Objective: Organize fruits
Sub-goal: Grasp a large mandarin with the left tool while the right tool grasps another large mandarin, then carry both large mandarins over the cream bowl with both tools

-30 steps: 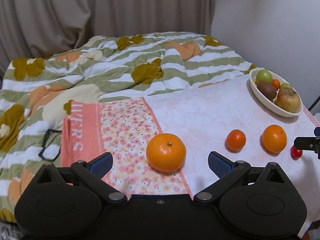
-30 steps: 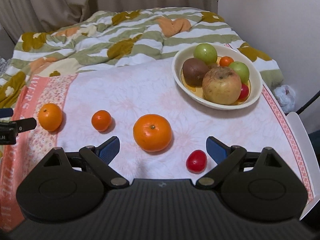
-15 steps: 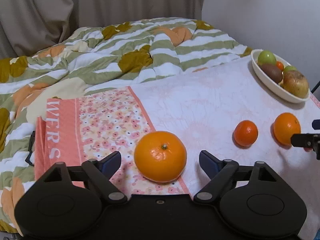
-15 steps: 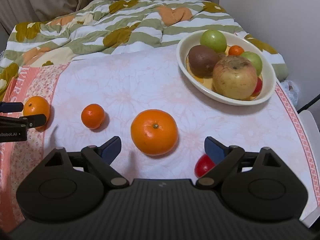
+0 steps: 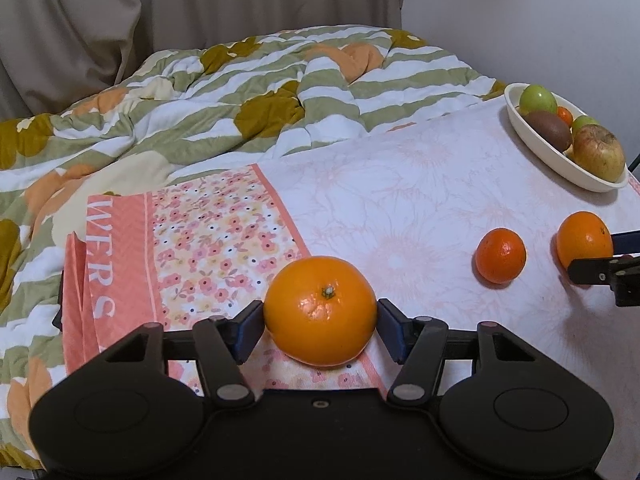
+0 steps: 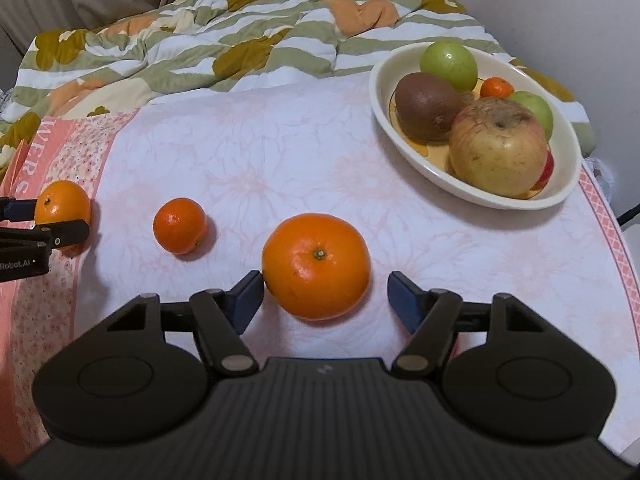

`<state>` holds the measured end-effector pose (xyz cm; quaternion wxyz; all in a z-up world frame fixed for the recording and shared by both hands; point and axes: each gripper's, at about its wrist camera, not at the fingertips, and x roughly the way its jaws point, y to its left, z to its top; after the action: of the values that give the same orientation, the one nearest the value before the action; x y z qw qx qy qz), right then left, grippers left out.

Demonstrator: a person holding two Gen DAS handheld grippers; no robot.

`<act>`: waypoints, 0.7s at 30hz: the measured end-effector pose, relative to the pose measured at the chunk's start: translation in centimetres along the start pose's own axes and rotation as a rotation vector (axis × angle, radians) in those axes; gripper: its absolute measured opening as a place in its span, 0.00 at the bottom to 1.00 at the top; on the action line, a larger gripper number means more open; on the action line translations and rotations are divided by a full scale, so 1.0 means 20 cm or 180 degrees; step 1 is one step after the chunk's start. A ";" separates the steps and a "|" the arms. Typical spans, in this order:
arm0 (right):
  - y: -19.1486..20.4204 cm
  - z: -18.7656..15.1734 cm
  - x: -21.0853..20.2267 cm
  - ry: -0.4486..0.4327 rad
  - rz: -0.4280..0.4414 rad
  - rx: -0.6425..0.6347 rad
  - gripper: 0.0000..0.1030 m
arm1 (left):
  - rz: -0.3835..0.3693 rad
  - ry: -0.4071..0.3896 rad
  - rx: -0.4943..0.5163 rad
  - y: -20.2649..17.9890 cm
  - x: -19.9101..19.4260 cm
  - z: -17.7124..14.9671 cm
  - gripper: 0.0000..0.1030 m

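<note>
Left tool (image 5: 320, 322) closing, both pads touching a big round orange (image 5: 320, 312) resting on the pink flowered cloth (image 5: 208, 248). Right tool (image 6: 322, 298) closing around a second large orange (image 6: 316, 266) on the pale cloth-covered counter (image 6: 280, 168); left pad touching, right pad apart. Small round mandarin (image 6: 180, 231) between the two oranges. Cream oval bowl (image 6: 516, 198) at the far right, holding a blotchy apple (image 6: 498, 148), brown kiwi (image 6: 428, 106), two green fruits, a tiny mandarin, something red.
</note>
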<state>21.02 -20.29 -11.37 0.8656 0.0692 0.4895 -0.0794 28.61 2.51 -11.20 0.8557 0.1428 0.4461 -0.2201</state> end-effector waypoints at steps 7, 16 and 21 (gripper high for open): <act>0.01 0.02 0.01 -0.0037 0.0033 -0.0036 0.80 | 0.0007 0.0011 -0.0051 0.00 -0.02 -0.02 0.63; 0.01 0.03 0.00 -0.0081 0.0076 -0.0025 0.72 | 0.0022 -0.0055 -0.0122 -0.01 -0.12 -0.08 0.62; 0.02 0.02 -0.09 -0.0188 0.0095 -0.0027 0.72 | 0.0026 -0.0187 -0.0164 -0.03 -0.21 -0.10 0.62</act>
<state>20.60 -19.94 -9.57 0.8811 0.0706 0.4629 -0.0664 24.78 3.96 -8.82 0.8727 0.1160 0.4257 -0.2091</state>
